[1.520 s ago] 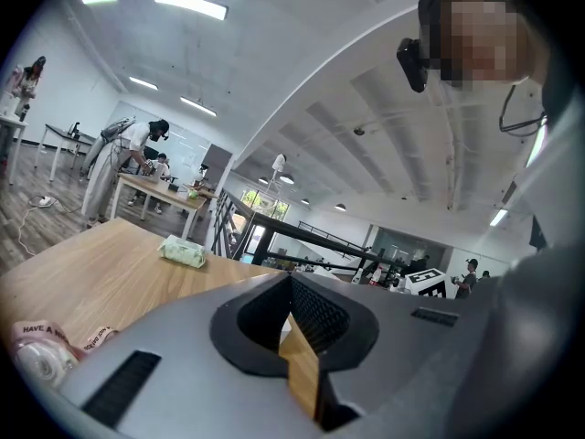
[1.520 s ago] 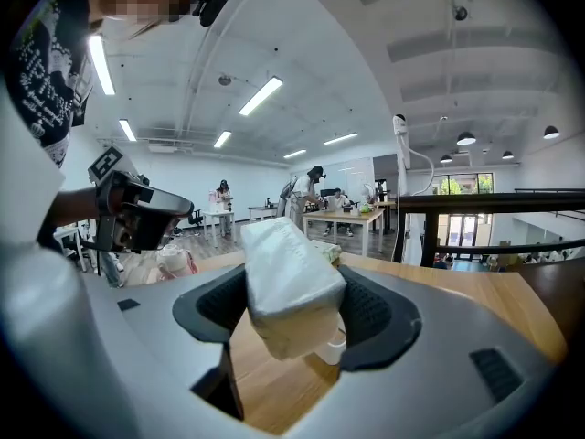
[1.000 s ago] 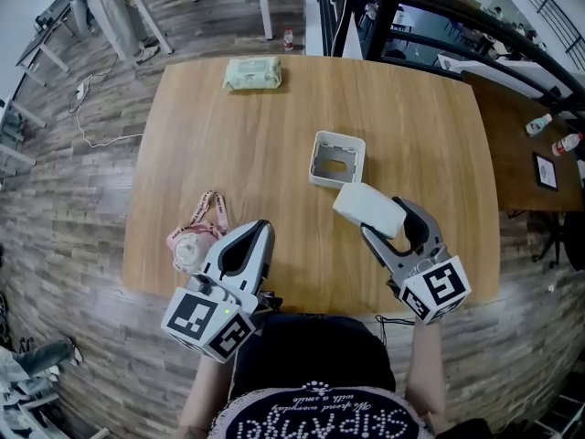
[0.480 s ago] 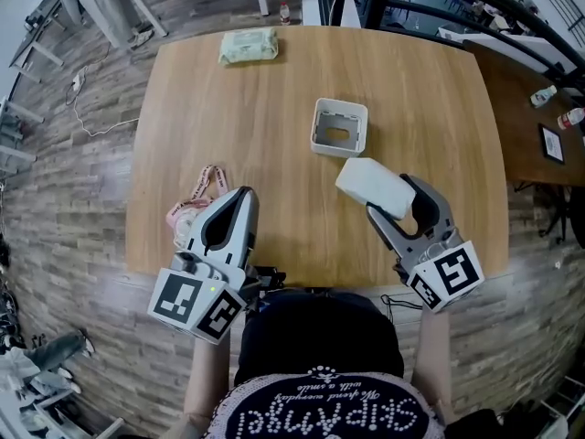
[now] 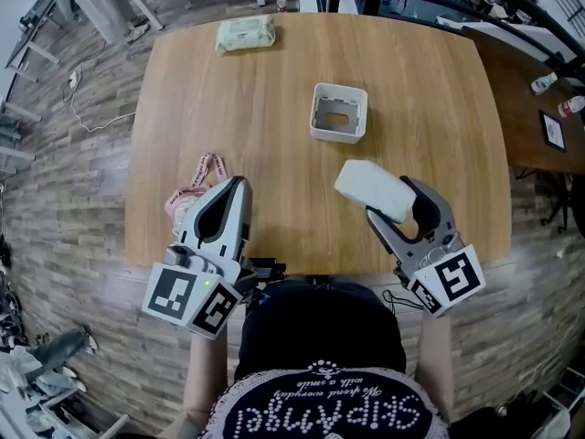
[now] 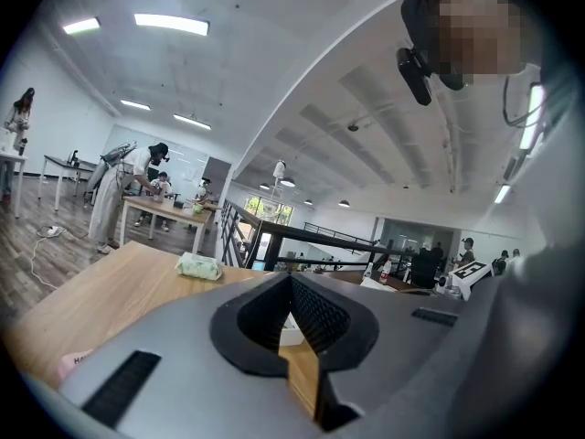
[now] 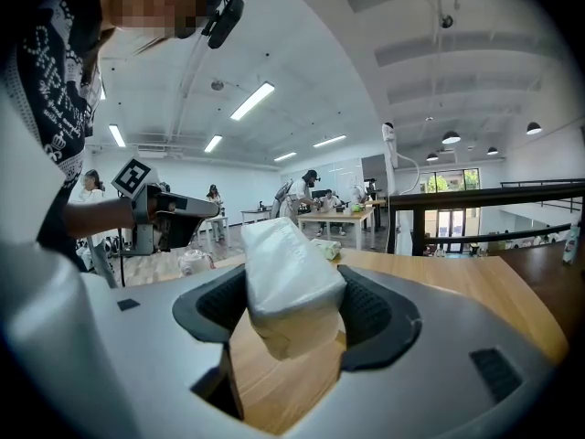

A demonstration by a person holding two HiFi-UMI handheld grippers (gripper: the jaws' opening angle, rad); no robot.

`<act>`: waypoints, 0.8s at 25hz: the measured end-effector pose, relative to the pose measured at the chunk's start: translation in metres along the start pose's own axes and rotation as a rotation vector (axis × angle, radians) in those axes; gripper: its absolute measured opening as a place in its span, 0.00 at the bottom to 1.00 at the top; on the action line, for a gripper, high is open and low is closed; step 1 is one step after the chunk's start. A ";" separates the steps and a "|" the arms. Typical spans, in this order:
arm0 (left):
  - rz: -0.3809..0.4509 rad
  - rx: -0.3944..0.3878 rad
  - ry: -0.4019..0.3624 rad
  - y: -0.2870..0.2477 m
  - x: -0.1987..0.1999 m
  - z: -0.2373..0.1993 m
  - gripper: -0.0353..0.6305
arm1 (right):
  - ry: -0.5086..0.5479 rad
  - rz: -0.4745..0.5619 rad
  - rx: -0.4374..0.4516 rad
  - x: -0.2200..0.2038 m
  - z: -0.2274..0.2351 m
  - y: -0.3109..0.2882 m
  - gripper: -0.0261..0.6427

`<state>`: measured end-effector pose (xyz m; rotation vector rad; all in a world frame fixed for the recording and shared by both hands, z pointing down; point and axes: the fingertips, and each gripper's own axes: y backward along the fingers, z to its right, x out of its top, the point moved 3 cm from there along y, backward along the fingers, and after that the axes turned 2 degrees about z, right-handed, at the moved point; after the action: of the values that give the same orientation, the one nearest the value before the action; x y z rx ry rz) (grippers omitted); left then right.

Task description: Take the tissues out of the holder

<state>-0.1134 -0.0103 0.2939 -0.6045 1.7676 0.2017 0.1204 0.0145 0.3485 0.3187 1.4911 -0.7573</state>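
The white tissue pack (image 5: 370,190) is out of its holder, clamped crosswise between the jaws of your right gripper (image 5: 387,201) over the wooden table (image 5: 274,90). This leaves the square white holder (image 5: 316,115) empty just beyond. Your left gripper (image 5: 233,188), jaws pressed together on nothing, is idle at the near-left edge, likely unneeded here.

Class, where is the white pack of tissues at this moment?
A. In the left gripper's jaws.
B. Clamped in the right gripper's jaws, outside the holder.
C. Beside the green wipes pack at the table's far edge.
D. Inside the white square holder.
B: the white pack of tissues is clamped in the right gripper, while the white square holder stands empty beyond it.
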 end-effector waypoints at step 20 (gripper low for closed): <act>-0.016 -0.009 -0.013 0.015 -0.007 0.004 0.06 | 0.007 0.007 0.018 -0.001 -0.034 0.014 0.50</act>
<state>-0.1169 0.0063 0.2964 -0.6225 1.7497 0.2015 0.1034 0.0461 0.3424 0.3403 1.4897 -0.7645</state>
